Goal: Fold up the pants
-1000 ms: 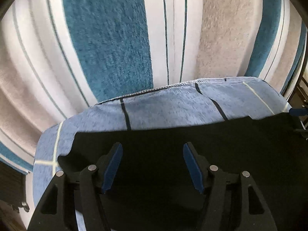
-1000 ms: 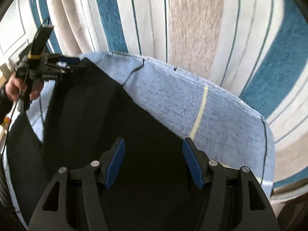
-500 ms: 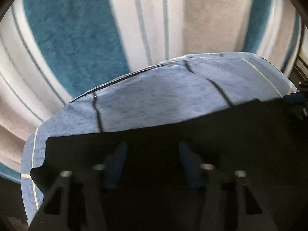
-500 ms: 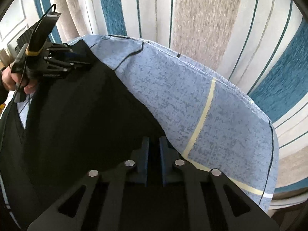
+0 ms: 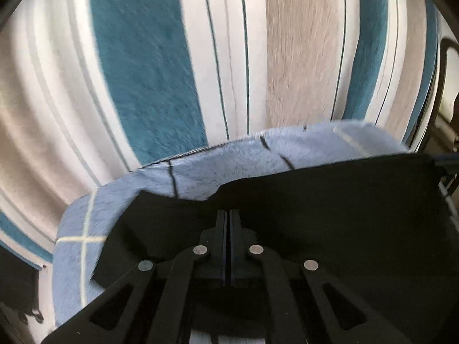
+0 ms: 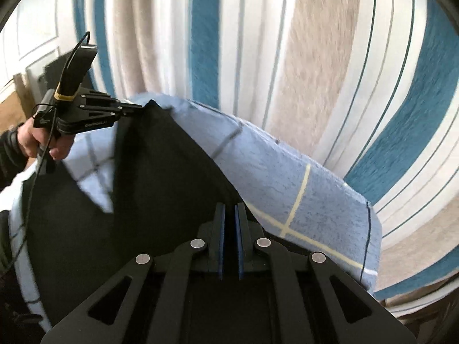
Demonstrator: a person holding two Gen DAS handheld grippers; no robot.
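Black pants [image 5: 330, 200] lie on a light blue checked blanket [image 5: 235, 160]. My left gripper [image 5: 229, 215] is shut on the pants' edge, with cloth bunched around its fingers. In the right wrist view the pants [image 6: 160, 177] hang lifted between both grippers. My right gripper [image 6: 229, 209] is shut on the pants' near edge. The left gripper [image 6: 134, 109] shows there at the upper left, pinching the far corner, held by a hand.
A striped teal, white and beige curtain [image 5: 200, 57] hangs behind the blanket. The blanket's right edge [image 6: 367, 229] drops off near the curtain. A white door [image 6: 25, 28] shows at the far left.
Both grippers were open over the pants a second ago. The right one closed first, then the left. Both now lift the pants' edge off the blanket.
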